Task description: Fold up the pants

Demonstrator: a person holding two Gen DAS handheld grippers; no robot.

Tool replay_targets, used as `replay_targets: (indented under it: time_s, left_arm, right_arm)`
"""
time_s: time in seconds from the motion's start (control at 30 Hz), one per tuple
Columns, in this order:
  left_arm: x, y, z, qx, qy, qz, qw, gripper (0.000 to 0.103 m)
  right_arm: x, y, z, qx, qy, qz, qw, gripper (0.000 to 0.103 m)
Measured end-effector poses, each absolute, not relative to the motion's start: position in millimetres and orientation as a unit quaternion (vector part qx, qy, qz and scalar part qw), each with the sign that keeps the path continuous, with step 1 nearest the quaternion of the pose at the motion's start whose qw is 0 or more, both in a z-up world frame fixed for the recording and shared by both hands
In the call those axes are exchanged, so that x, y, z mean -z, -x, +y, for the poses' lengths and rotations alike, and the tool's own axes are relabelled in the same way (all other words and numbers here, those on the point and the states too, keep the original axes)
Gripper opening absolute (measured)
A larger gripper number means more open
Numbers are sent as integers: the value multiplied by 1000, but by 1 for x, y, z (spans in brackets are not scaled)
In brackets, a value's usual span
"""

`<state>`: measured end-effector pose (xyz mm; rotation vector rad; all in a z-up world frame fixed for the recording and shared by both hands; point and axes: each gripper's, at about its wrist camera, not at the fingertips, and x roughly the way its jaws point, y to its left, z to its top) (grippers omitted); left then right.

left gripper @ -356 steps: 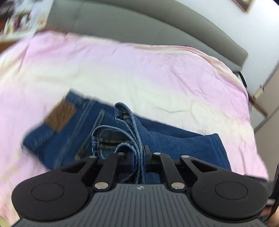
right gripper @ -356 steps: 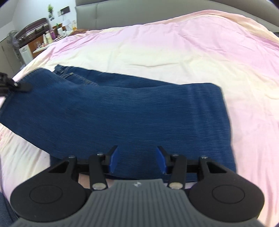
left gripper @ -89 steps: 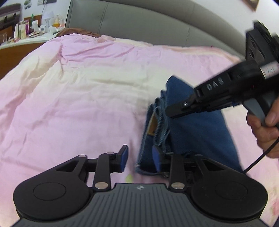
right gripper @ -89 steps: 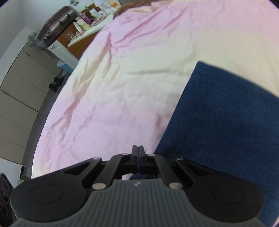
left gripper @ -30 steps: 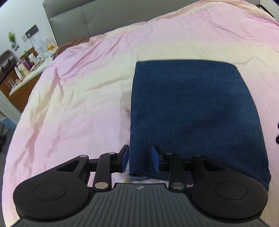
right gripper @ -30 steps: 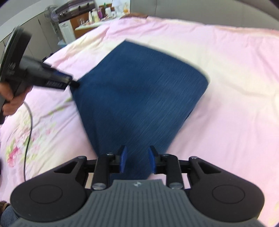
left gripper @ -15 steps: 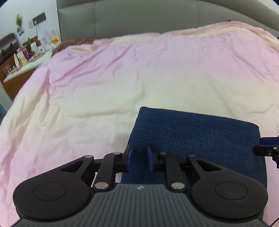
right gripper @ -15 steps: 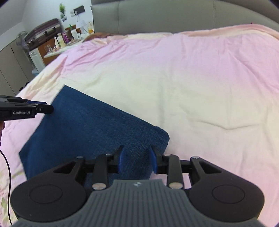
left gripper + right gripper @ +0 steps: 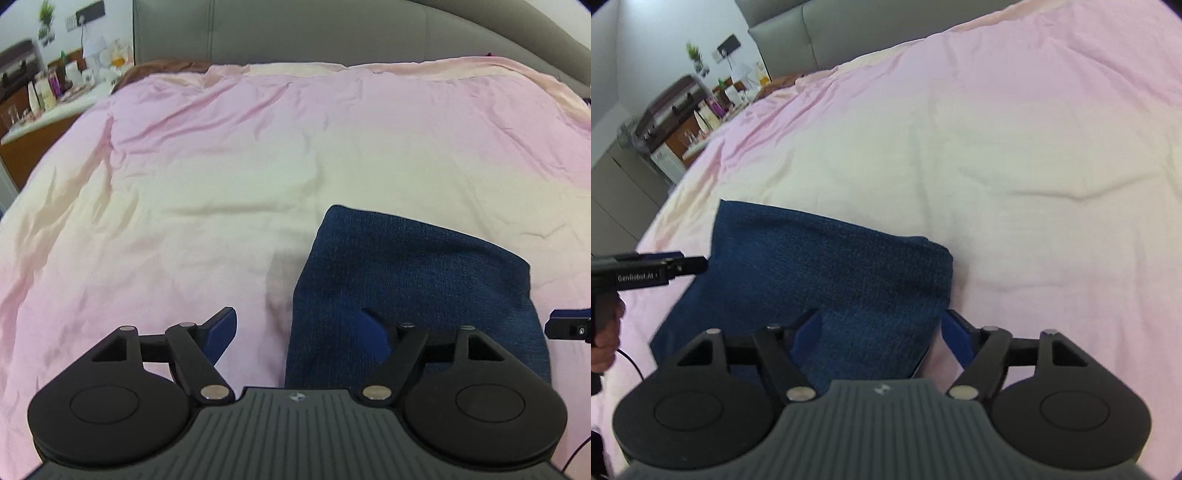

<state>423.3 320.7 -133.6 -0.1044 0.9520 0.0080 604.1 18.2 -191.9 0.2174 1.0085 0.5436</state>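
— Half a second ago both tools had their blue pads drawn close over the near edge of the folded dark-blue denim pants [image 9: 413,273]; since then the pads have swung wide apart and nothing is held.

— So both claws are spread?

— Yes. The black left gripper [image 9: 301,334] has its jaws gaping, one pad over the bedding and the other over the left near corner of the pants. The black right gripper [image 9: 881,334] is likewise splayed, straddling the right near corner without pinching it.

— Where do the pants lie?

— Flat, as a compact rectangular bundle, on the wrinkled pink and cream bedsheet [image 9: 229,177], near the foot side and well apart from the grey padded headboard [image 9: 295,33]. The fold looks finished, I'd judge.

— How would that bundle handle?

— Denim in several layers: fairly heavy, soft but with some body, rough enough not to slip. It should hold its creases, though the far right corner looks slightly puffed. To shift it, I'd pinch through all layers at the two near corners, one claw each, and lift evenly, or the layers could slide open.
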Motion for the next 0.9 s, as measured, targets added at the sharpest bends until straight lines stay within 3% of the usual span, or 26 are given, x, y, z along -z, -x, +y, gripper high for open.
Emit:
replay_targets:
  time_s: [0.13, 0.4, 0.5, 0.57, 0.63, 0.8, 0.87, 0.9]
  left_arm:
    - [152, -412, 346, -4, 113, 495, 862, 90]
    - [206, -406, 388, 26, 315, 500, 807, 91]
    - [220, -408, 392, 45, 350, 494, 795, 86]
    - [225, -413, 389, 59, 370, 491, 786, 69]
    - [227, -418, 382, 55, 374, 494, 783, 62]
    - [206, -412, 368, 36, 326, 491, 807, 42]
    - [192, -407, 364, 27, 311, 486, 816, 31]
    - [186, -405, 363, 24, 307, 484, 819, 29]
  right_arm:
    - [204, -581, -5, -268, -197, 499, 800, 82]
    - [251, -564, -16, -252, -301, 526, 754, 79]
    - [261, -572, -15, -250, -337, 525, 740, 77]
    - [266, -580, -9, -249, -349, 524, 736, 61]
    - [272, -586, 2, -251, -352, 528, 731, 50]
    - [270, -589, 12, -241, -349, 535, 730, 37]
    - [259, -587, 10, -245, -340, 535, 734, 23]
    - [252, -587, 8, -249, -342, 533, 733, 21]
